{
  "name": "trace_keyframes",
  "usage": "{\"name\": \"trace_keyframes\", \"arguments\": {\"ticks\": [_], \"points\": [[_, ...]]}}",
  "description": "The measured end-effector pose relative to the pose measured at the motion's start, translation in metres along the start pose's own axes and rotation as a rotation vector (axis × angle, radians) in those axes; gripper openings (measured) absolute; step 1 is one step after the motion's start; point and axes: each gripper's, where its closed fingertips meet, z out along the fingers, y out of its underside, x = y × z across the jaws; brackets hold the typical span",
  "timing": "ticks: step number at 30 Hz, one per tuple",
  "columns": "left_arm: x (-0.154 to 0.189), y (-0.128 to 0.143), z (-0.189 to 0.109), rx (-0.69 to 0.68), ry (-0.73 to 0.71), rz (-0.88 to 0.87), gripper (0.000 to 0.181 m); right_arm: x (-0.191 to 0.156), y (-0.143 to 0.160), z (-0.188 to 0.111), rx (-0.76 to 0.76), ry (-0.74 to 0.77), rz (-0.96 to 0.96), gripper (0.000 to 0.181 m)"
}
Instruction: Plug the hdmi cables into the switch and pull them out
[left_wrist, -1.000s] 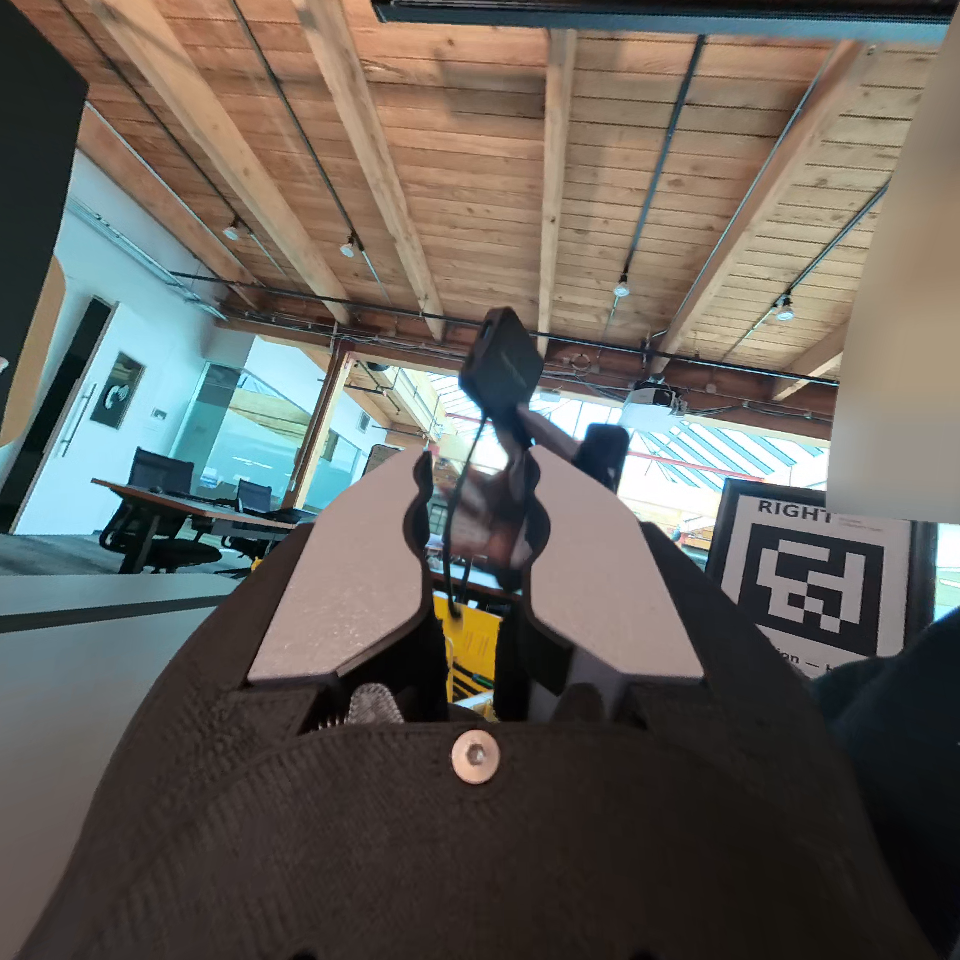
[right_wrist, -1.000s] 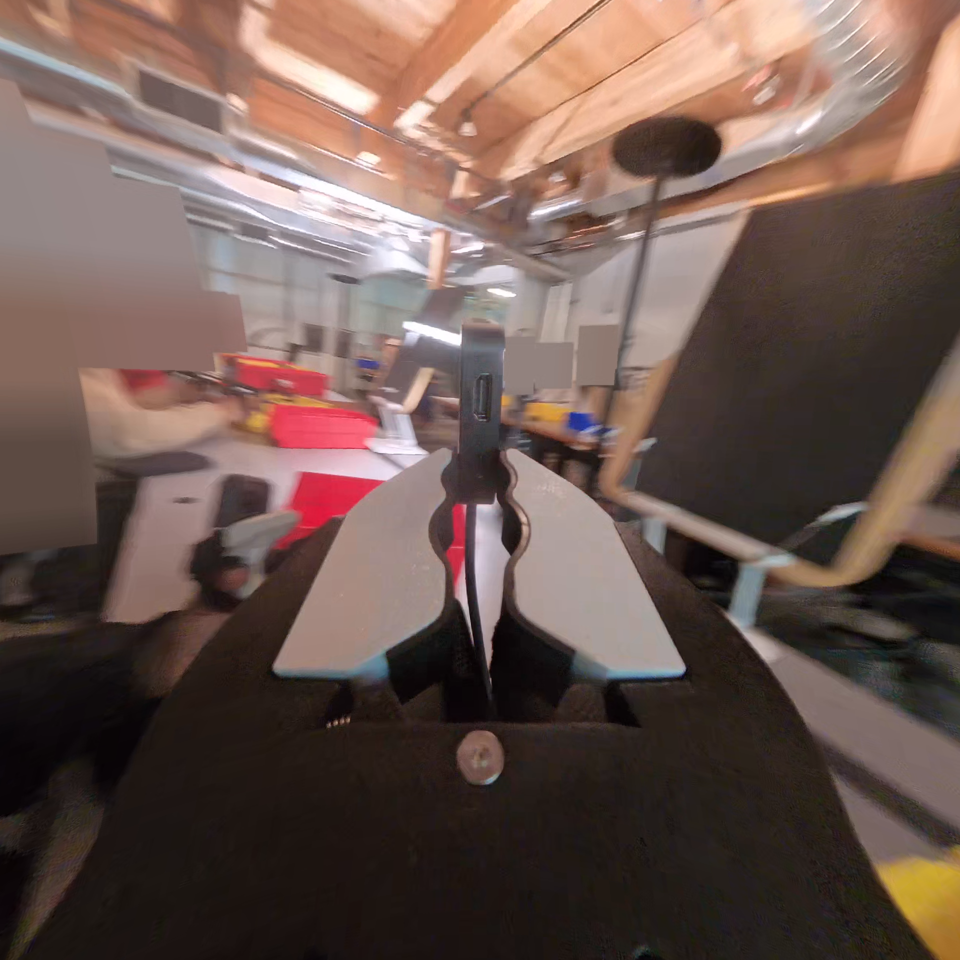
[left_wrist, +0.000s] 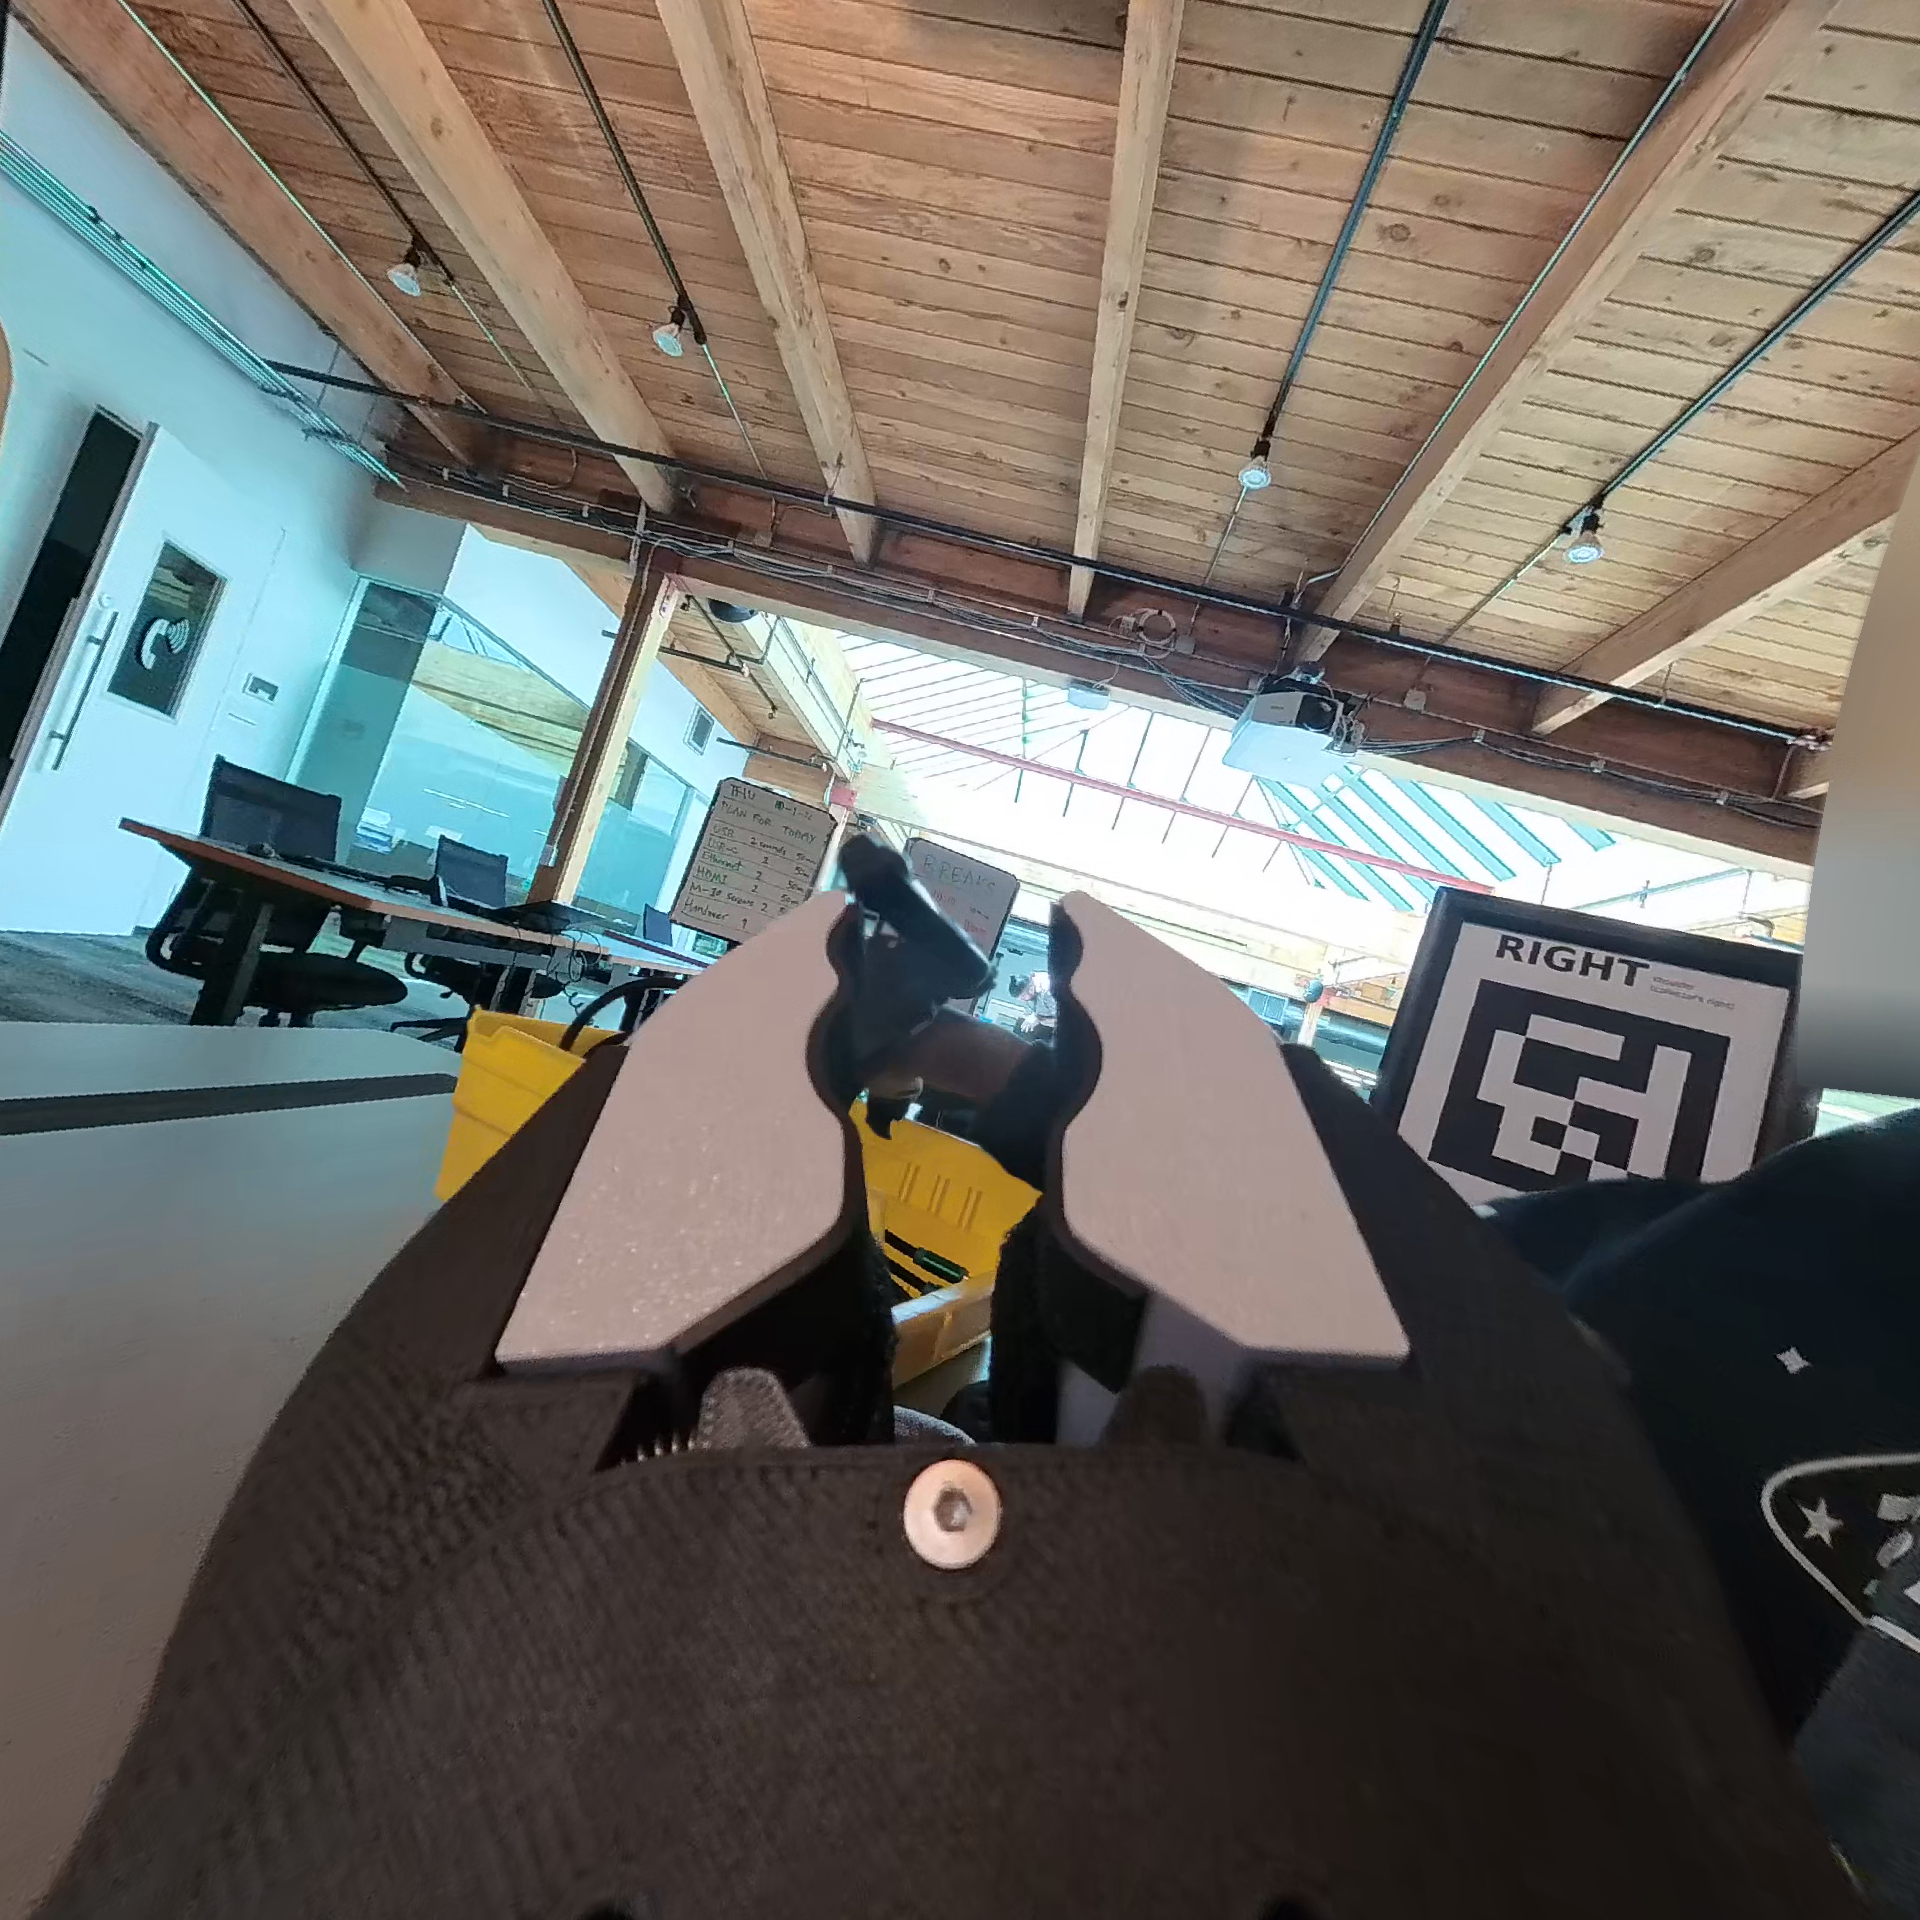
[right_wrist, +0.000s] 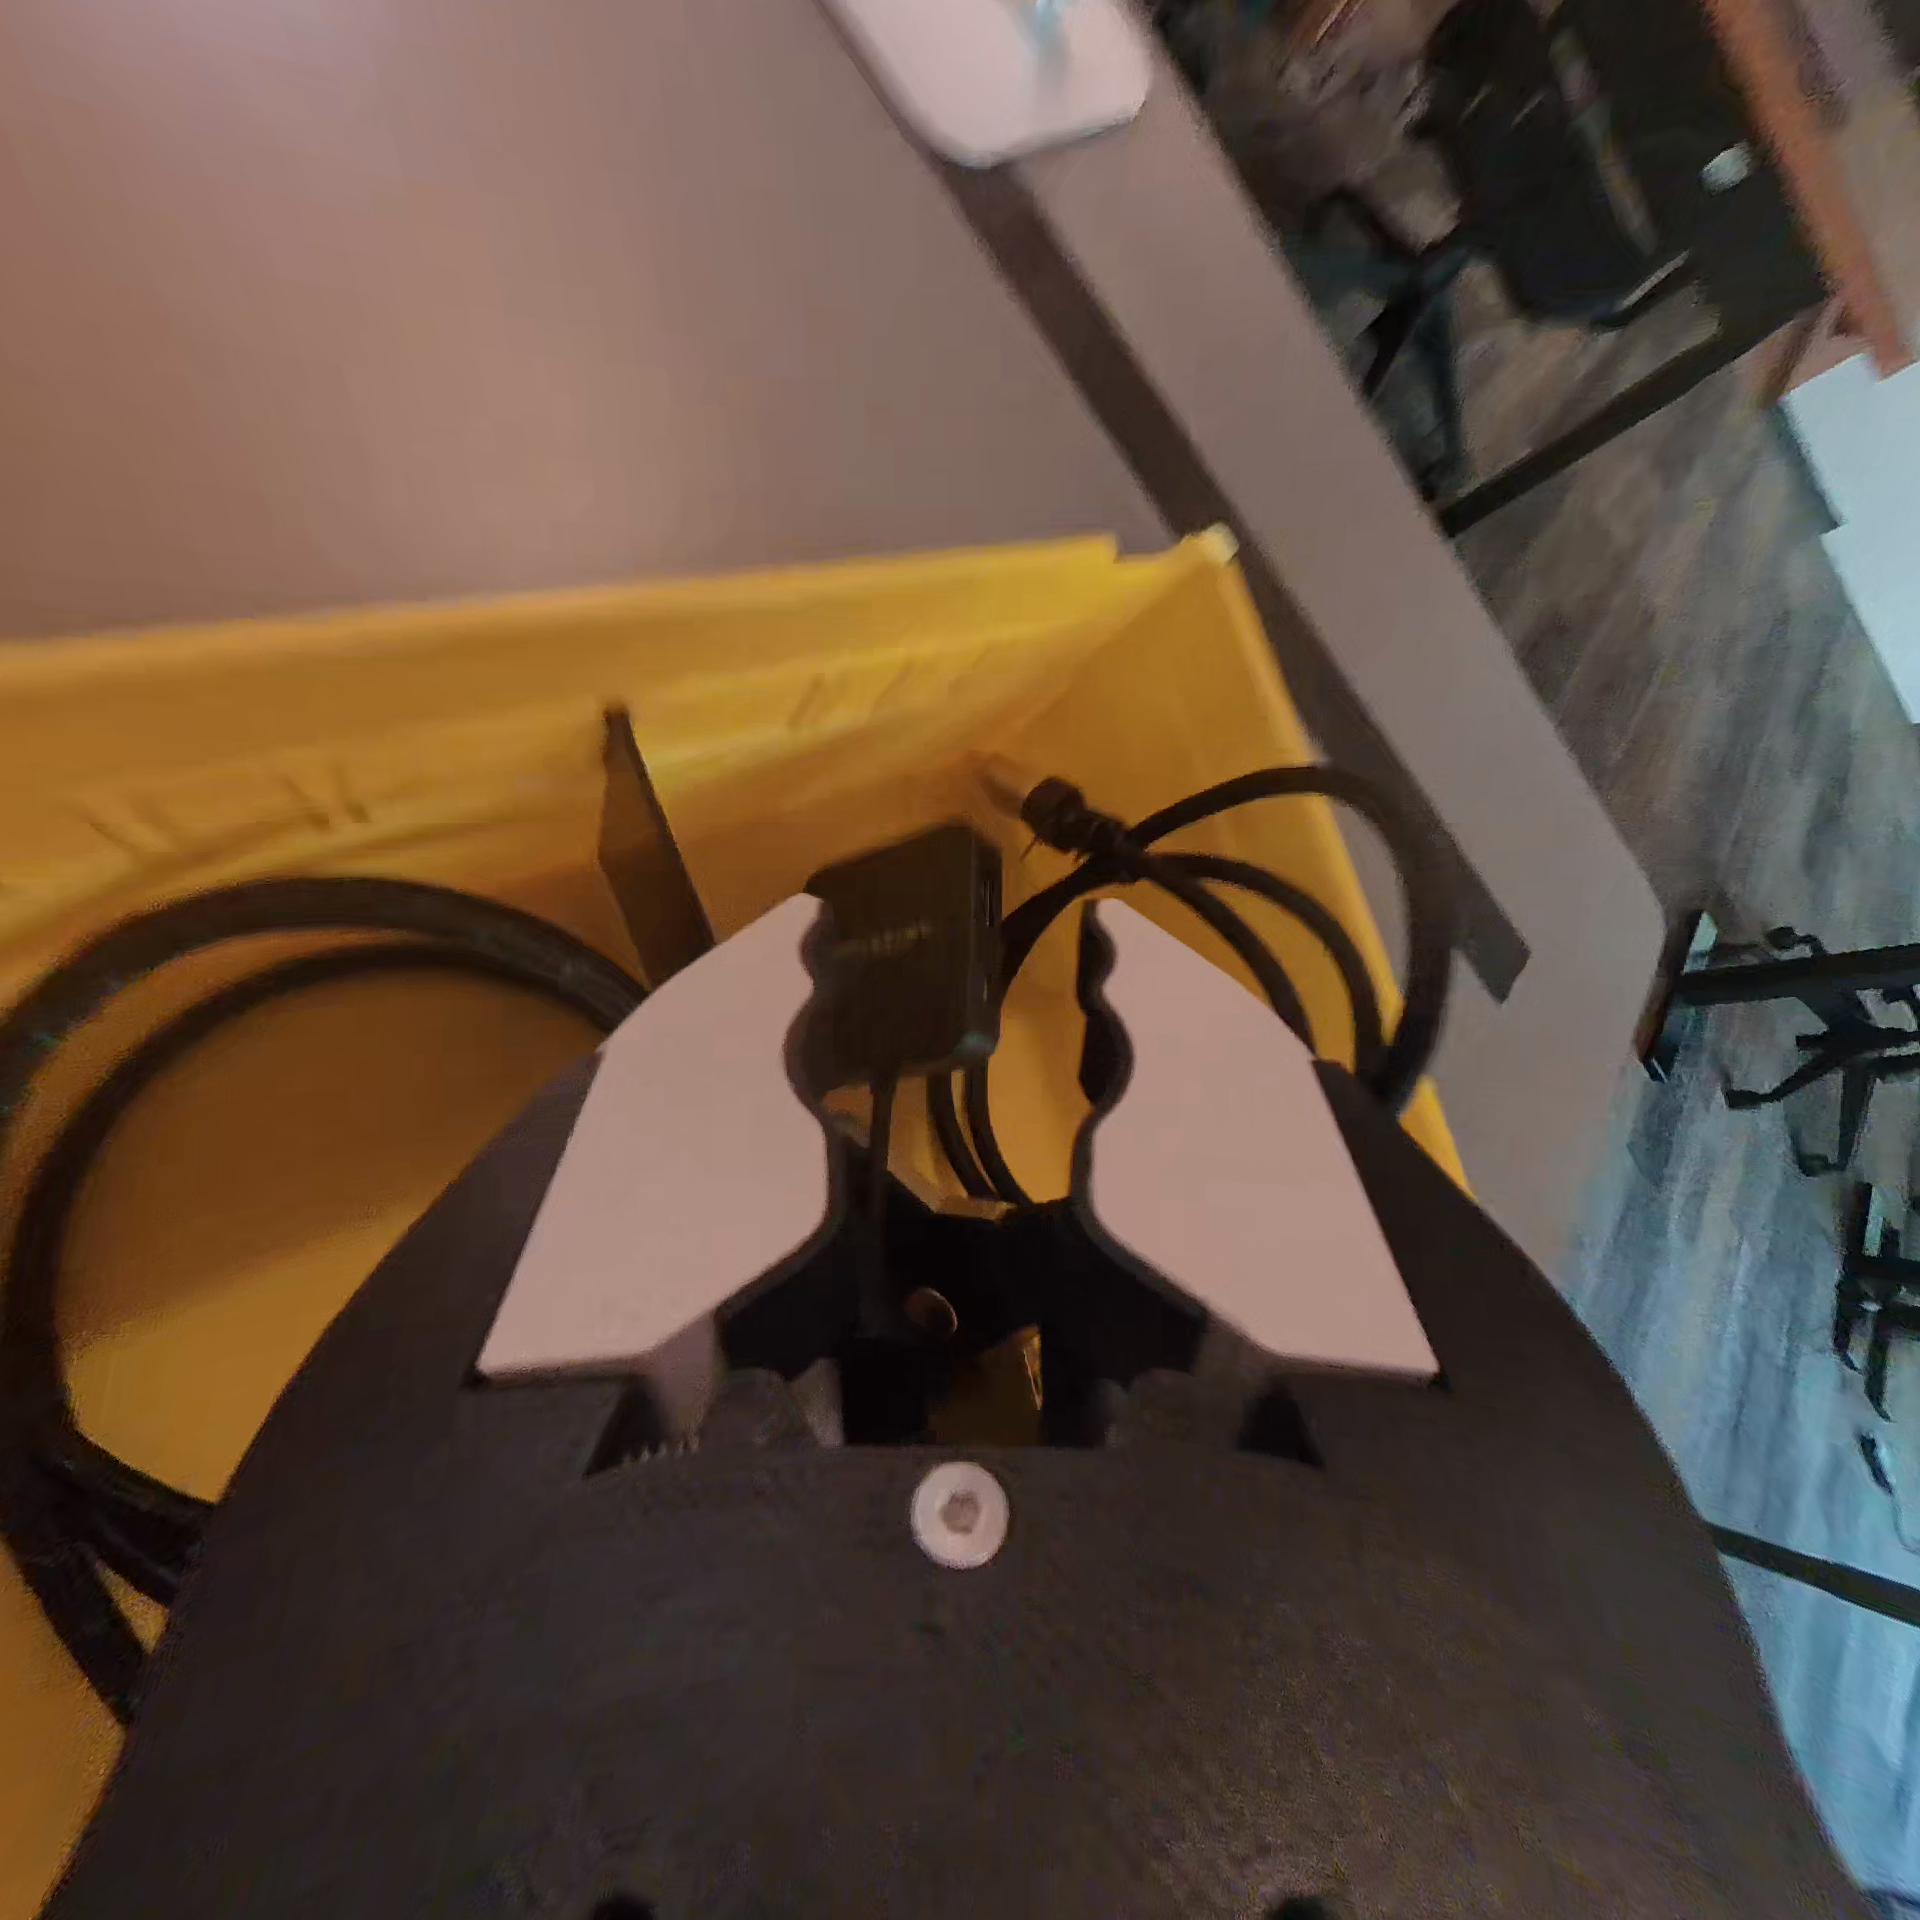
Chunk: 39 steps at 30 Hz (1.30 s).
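The fingers of the right gripper (right_wrist: 951, 925) stood apart, grasping nothing. The switch (right_wrist: 906, 961), a small black box with a port slot on its right edge, sat between the tips, close against the left finger (right_wrist: 675, 1132) and clear of the right one. Contact with the left finger could not be confirmed owing to blur. A thin black lead ran from its lower end down between the fingers. Beyond the tips lay a yellow bin (right_wrist: 727, 665) holding a thick coiled black cable (right_wrist: 312, 914) to the left and thinner looped cables (right_wrist: 1247, 831), tied in a bundle, to the right. The bin rested on a grey bench (right_wrist: 520, 260).

The fingers of the left gripper (left_wrist: 945, 920) were likewise spread and held nothing. A dark object (left_wrist: 914, 914) showed beyond the left tip; its identity could not be determined. Further ahead were the yellow bin (left_wrist: 509, 1081), a marker board (left_wrist: 1579, 1060) to the right, a timber-beamed ceiling (left_wrist: 1039, 260), whiteboards (left_wrist: 753, 873) and office desks (left_wrist: 343, 883).
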Motion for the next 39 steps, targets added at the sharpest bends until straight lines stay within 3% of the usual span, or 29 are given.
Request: {"name": "trace_keyframes", "arguments": {"ticks": [1,4,7,9,12,15,17,20,21,23,31,35,39], "points": [[0.000,0.000,0.000,-0.001,-0.001,0.001,0.032,0.003,-0.011,-0.010,0.055,0.029,0.028,0.052],[0.000,0.001,0.000,-0.007,-0.001,0.000,0.032,0.009,-0.041,-0.054,0.232,0.171,0.090,0.063],[-0.001,0.003,0.001,-0.015,-0.008,0.012,0.033,0.011,-0.045,-0.111,0.352,0.383,0.202,0.066],[-0.001,0.004,0.001,-0.023,-0.011,0.022,0.032,-0.004,-0.023,-0.139,0.331,0.443,0.288,0.062],[-0.002,0.007,0.002,-0.038,-0.021,0.037,0.033,-0.035,0.035,-0.151,0.163,0.461,0.434,0.066],[-0.003,0.009,0.002,-0.050,-0.031,0.054,0.033,-0.065,0.098,-0.145,-0.025,0.445,0.562,0.067],[-0.003,0.010,0.003,-0.057,-0.036,0.063,0.033,-0.076,0.123,-0.133,-0.105,0.408,0.603,0.063],[-0.004,0.012,0.003,-0.067,-0.042,0.069,0.033,-0.071,0.126,-0.115,-0.080,0.385,0.586,0.041],[-0.005,0.013,0.003,-0.069,-0.045,0.072,0.033,-0.062,0.129,-0.113,-0.093,0.434,0.600,0.025],[-0.005,0.012,0.003,-0.068,-0.050,0.077,0.032,-0.055,0.133,-0.109,-0.108,0.463,0.630,0.017],[-0.001,-0.002,0.005,-0.093,-0.098,0.141,0.032,-0.062,0.103,-0.087,0.026,0.445,0.667,0.012],[0.028,-0.059,-0.002,-0.065,-0.103,0.238,0.032,-0.079,0.070,-0.066,0.046,0.414,0.624,0.014],[0.059,-0.132,-0.037,0.040,-0.158,0.426,0.032,-0.104,0.026,-0.040,0.060,0.381,0.524,0.022]]}}
